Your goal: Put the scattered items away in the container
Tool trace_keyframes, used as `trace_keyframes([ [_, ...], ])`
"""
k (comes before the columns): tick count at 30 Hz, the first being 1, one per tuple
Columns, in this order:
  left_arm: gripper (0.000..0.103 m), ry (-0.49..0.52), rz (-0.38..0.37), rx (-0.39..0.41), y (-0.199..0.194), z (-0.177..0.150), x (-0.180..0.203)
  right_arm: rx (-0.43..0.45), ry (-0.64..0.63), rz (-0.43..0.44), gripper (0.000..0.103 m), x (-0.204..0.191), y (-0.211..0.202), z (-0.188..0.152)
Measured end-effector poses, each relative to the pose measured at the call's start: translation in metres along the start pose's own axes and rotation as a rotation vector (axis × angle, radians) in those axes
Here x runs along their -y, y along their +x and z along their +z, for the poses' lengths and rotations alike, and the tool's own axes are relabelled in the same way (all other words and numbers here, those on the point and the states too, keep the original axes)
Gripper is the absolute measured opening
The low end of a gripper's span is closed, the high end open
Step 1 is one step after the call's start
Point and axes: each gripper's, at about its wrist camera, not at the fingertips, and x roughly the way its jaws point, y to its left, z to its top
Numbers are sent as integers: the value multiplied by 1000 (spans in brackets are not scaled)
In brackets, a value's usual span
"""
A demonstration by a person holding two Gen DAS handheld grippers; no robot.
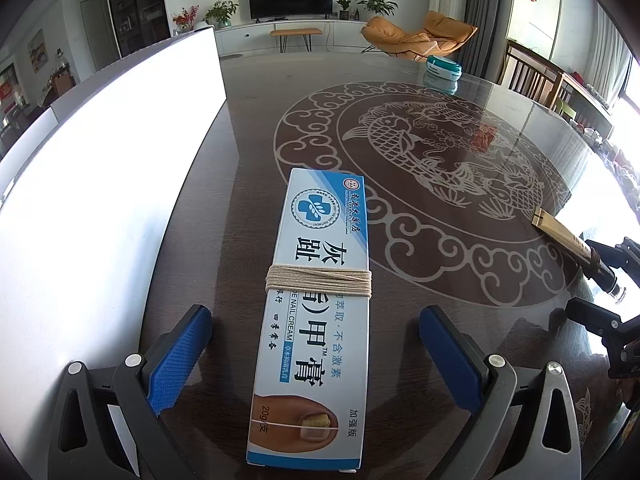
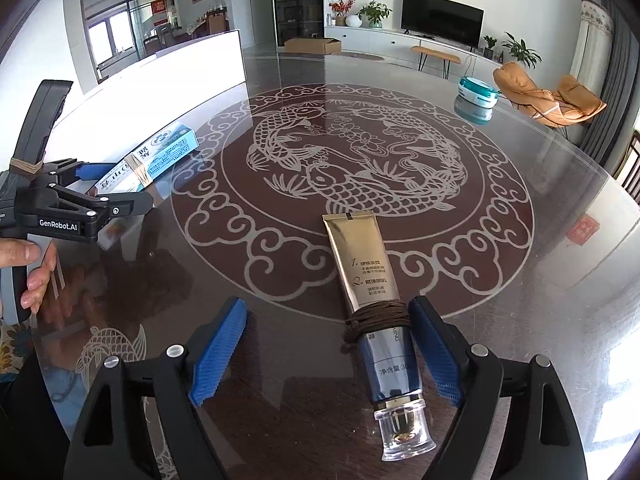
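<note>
- We find 2 loose items on the glass-topped table (image 2: pixel 540 280). The gold and blue tube (image 2: pixel 370 292), wound with dark cord, lies between the fingers of the right gripper (image 2: pixel 326 354), long axis running roughly straight away from it, clear cap nearest the camera.
- The tube sits off-centre: its blue lower body is just beside, perhaps touching, the right-hand pad (image 2: pixel 434 356); the left-hand pad stands well apart from it. We judge the right gripper open, gripping nothing.
- The nail cream box (image 1: pixel 316 316), bound with pale string, lies between the fingers of the left gripper (image 1: pixel 316 364), long axis likewise pointing away. Both pads (image 1: pixel 180 360) stand clear of its sides: open, nothing gripped.
- The white container (image 1: pixel 100 200) stands just left of the box, so the left hand is the nearer to it; the tube lies further off, across the table.
- We judge each gripper already aligned to close across its item's short width; the right should centre first.
</note>
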Motion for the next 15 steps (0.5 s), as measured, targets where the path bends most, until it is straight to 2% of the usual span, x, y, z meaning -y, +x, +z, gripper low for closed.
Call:
trace_keyframes([
  [15,103,0,-1,0,-1,-1,-1,0,1,0,85,0,0,0],
])
